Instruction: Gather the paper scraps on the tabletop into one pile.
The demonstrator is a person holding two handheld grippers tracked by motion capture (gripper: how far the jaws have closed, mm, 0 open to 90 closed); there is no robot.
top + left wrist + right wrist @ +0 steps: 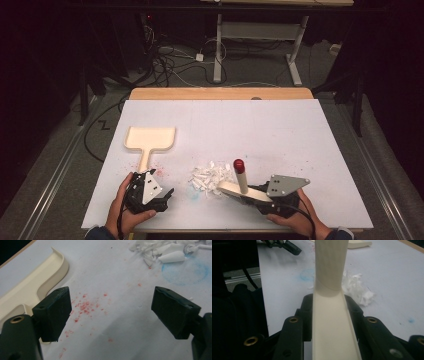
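As right gripper [329, 315] clamps brush [241, 182]; no labels.

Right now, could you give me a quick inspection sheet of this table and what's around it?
Surface: white sheet over a wooden table, with red specks and a blue smudge.
Job's things: cream brush with red-tipped handle, by the shreds; cream dustpan at left.
Clutter: pile of white paper shreds.
Grippers: right gripper shut on the brush; left gripper open, with nothing between its jaws, beside the dustpan's handle.
Cables: a black cable trails from the right gripper; tangled cables on the floor.
Surroundings: dark room, a second desk's legs behind.
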